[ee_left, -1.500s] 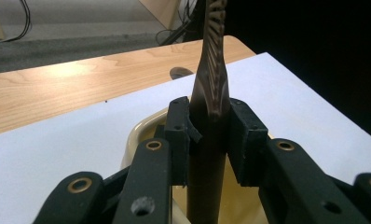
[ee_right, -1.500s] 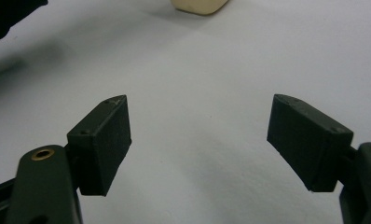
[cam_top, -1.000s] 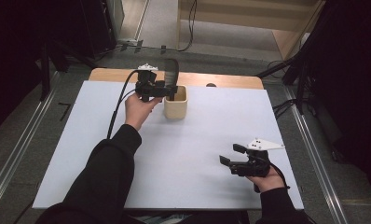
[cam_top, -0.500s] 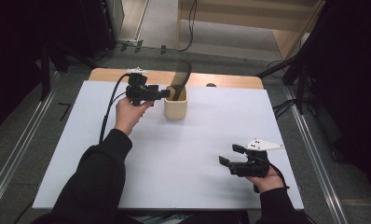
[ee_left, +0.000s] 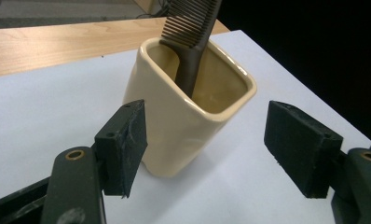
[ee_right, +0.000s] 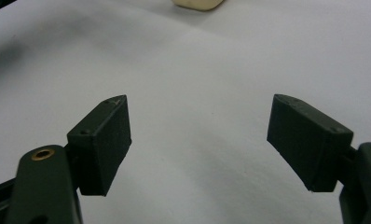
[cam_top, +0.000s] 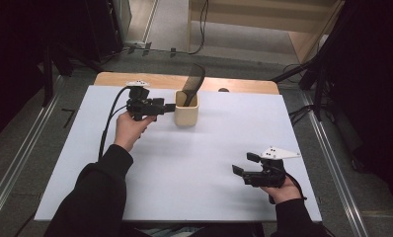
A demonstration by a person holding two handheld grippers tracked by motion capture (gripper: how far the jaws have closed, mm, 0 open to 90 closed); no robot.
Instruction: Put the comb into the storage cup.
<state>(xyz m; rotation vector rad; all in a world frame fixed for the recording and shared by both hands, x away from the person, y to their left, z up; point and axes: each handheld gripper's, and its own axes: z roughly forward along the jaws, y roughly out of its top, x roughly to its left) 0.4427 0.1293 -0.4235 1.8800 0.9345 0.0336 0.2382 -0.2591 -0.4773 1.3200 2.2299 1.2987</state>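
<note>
My left gripper (cam_top: 171, 106) has backed left off the comb (cam_top: 193, 81), jaws wide, empty; comb stands in cup (cam_top: 186, 114). Right gripper (cam_top: 244, 164) open, idle.

No readable text, label or number anywhere, as far as visible.

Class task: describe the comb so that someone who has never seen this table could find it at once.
On the white table, near the far edge, stands a cream cup beside the left gripper. The comb stands in it, dark and toothed, leaning above the rim.
</note>
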